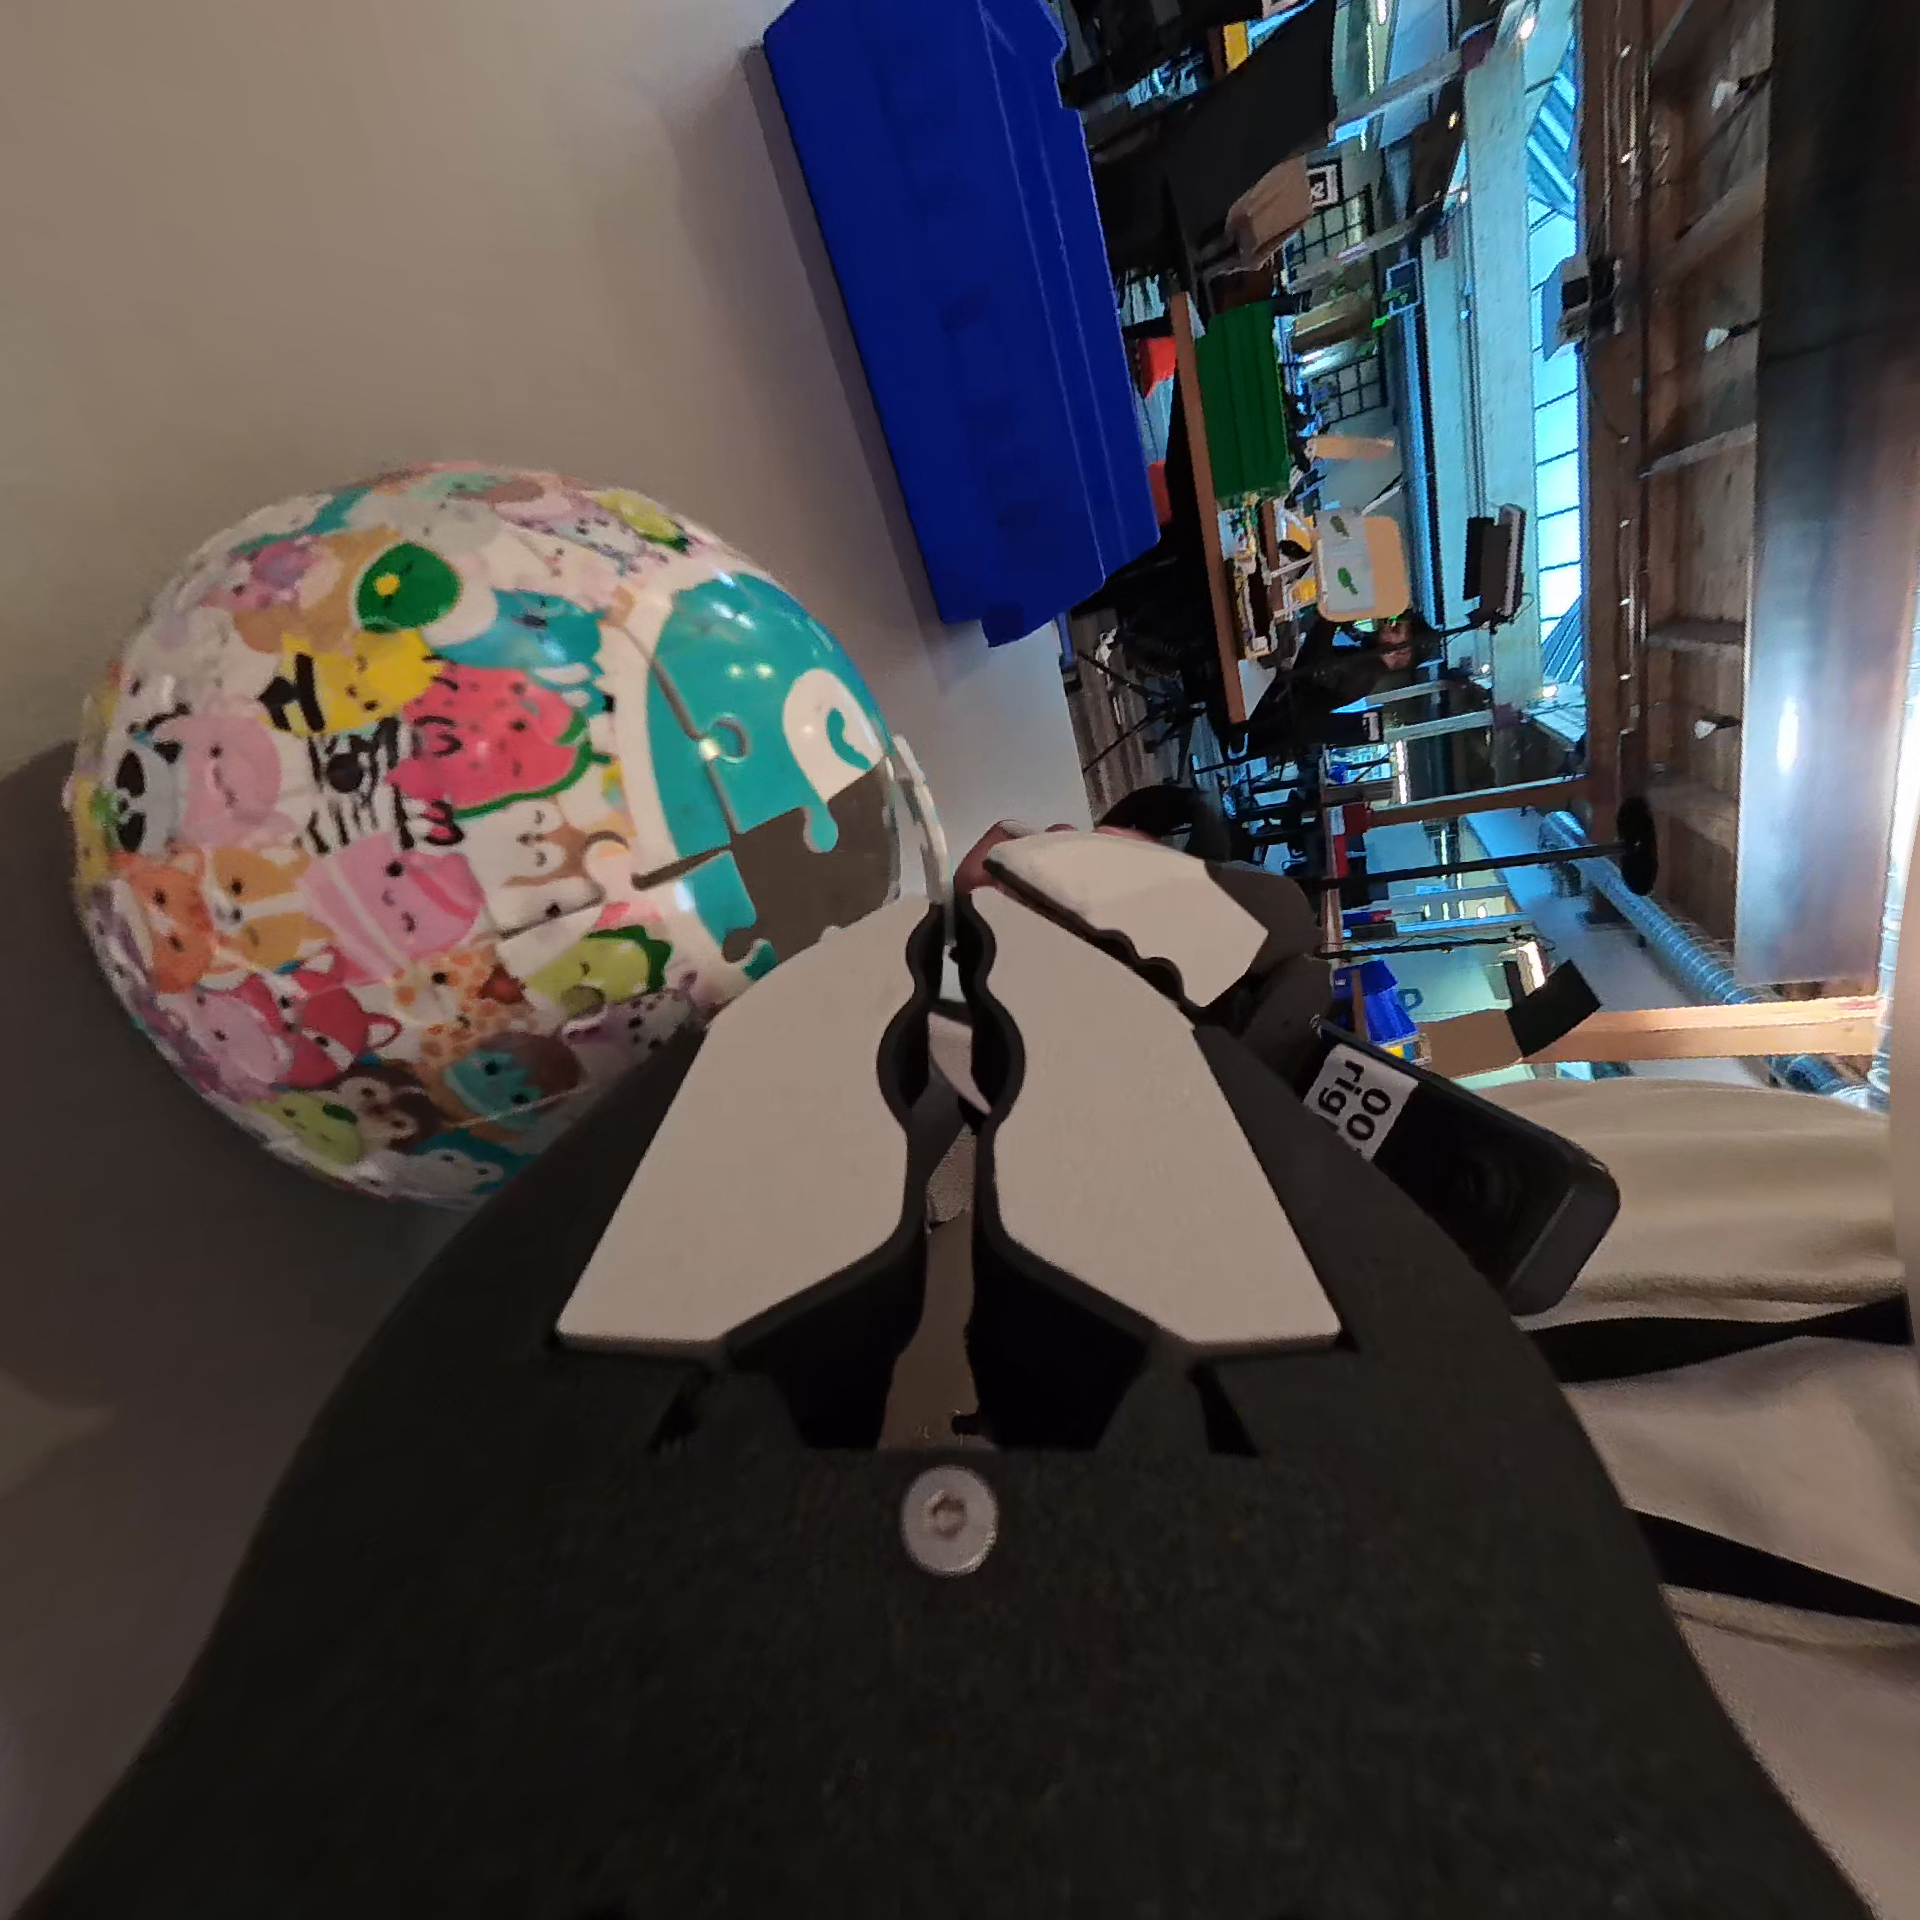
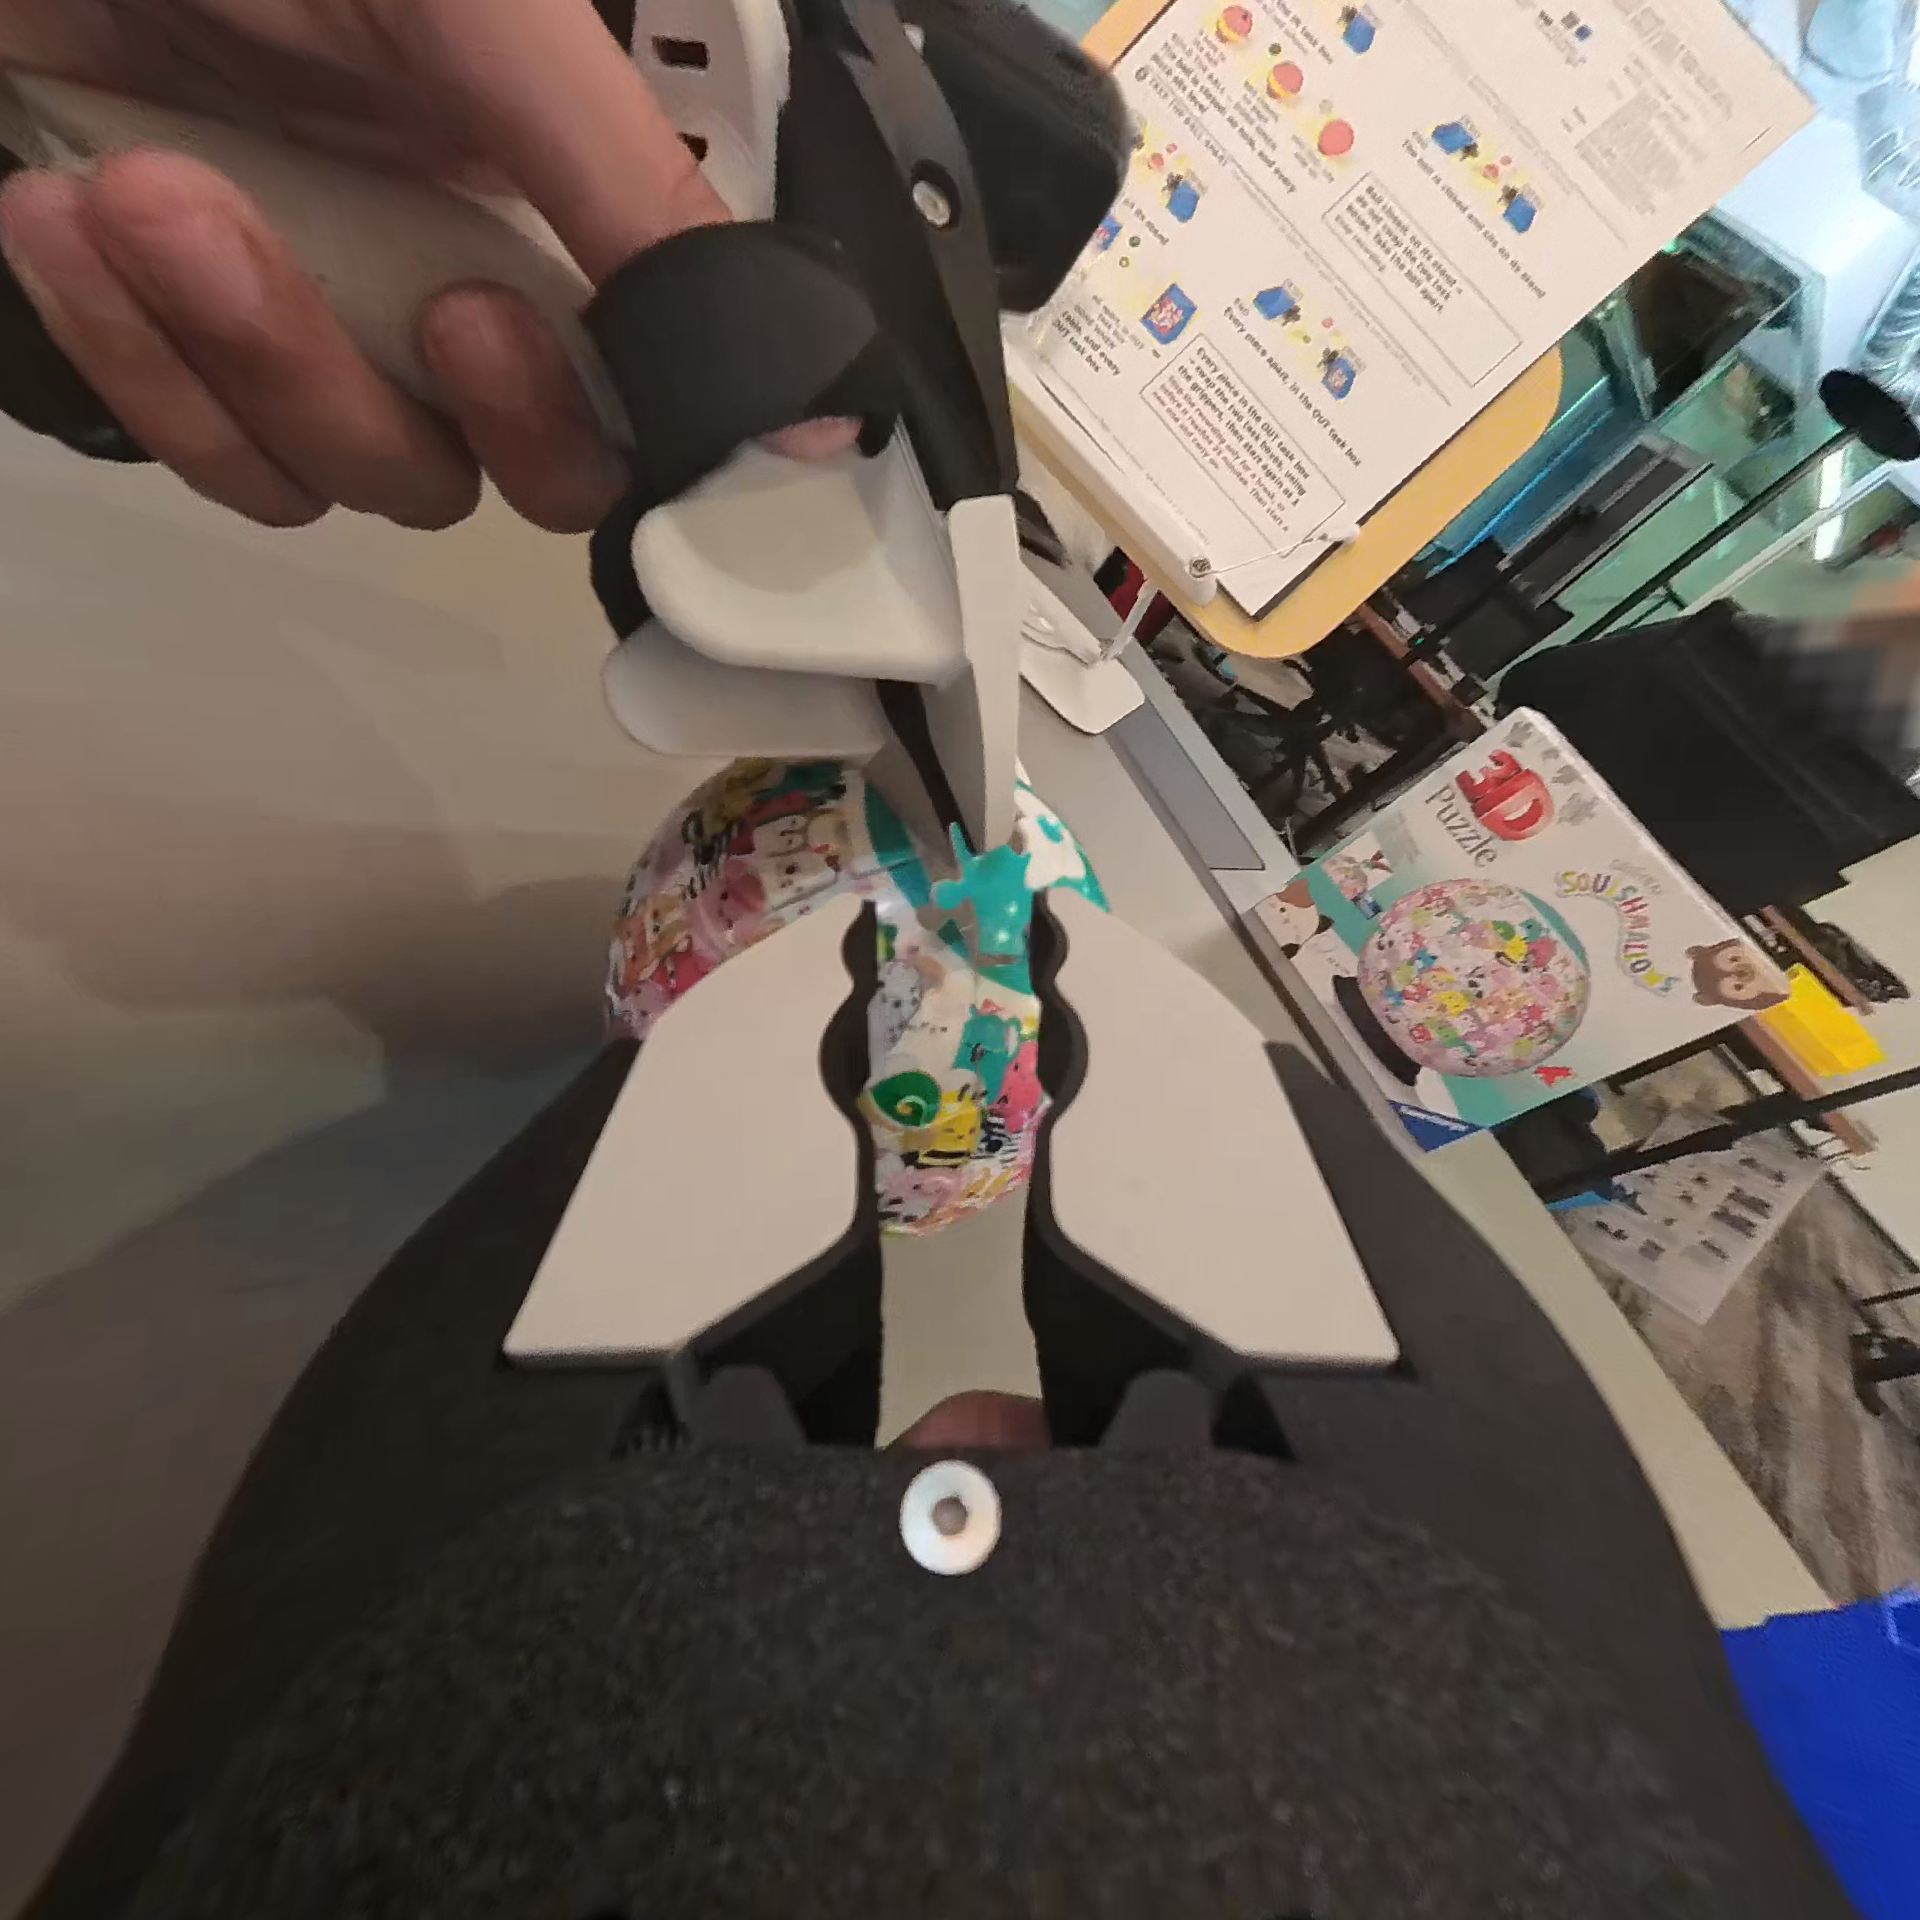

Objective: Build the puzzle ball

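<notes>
Here the colourful round puzzle ball printed with cartoon animals [image 1: 447, 831] sits on the pale table [image 1: 312, 260], a dark gap showing in its teal patch. The left gripper [image 1: 951, 920] has its white fingers clenched on a small teal puzzle piece [image 2: 987, 883] right at that gap. The right gripper [image 2: 951, 935] is held released, its fingers apart just beside the ball. A blue plastic bin [image 1: 966, 312] stands near the table's far edge.

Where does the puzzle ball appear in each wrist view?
Left wrist view: puzzle ball fills the middle left, beside the left claw.
Right wrist view: centre, seen between the right claw's fingers.
Shared landmark: the ball's teal patch.
</notes>
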### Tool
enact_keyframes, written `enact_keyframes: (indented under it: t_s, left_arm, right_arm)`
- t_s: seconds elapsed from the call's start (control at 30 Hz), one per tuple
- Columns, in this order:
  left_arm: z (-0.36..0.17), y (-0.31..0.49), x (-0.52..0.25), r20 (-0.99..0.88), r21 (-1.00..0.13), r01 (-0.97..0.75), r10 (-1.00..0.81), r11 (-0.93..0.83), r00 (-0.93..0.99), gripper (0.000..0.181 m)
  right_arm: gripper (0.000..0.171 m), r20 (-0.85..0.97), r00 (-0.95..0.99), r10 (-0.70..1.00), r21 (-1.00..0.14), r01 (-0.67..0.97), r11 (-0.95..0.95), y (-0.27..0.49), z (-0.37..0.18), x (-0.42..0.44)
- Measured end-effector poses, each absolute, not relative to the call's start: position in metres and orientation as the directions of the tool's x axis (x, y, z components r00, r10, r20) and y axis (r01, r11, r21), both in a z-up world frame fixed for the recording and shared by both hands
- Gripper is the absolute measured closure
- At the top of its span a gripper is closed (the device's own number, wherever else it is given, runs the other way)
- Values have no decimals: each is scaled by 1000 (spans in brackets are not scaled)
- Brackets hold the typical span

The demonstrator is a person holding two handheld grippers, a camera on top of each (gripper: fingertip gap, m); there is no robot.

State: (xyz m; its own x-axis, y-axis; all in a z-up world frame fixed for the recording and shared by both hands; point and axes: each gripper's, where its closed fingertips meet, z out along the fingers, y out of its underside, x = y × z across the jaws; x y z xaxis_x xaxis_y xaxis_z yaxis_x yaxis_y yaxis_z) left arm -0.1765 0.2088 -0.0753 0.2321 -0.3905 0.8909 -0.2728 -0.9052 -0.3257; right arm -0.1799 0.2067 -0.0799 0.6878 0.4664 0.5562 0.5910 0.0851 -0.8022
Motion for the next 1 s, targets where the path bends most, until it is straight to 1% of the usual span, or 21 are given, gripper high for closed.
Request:
enact_keyframes:
  t_s: [0.17,0.3,0.53,0.87,1.0]
  left_arm:
    - [-76,208,-174,867,-352,-308,-432,-884,250,180]
    - [-76,209,-172,845,-368,-315,-456,-875,279,179]
    - [-78,212,-171,782,-413,-340,-520,-845,344,179]
    - [-78,214,-175,728,-443,-350,-559,-825,397,163]
    - [-78,216,-179,694,-464,-361,-585,-809,421,162]
  right_arm:
    - [117,488,696,527,-827,561,25,207,-89,-183]
    - [110,479,677,559,-823,567,19,206,-95,-188]
    - [113,492,678,547,-818,575,24,208,-95,-186]
    - [115,499,664,557,-813,582,34,208,-96,-189]
    - [113,500,663,557,-812,583,35,209,-96,-189]
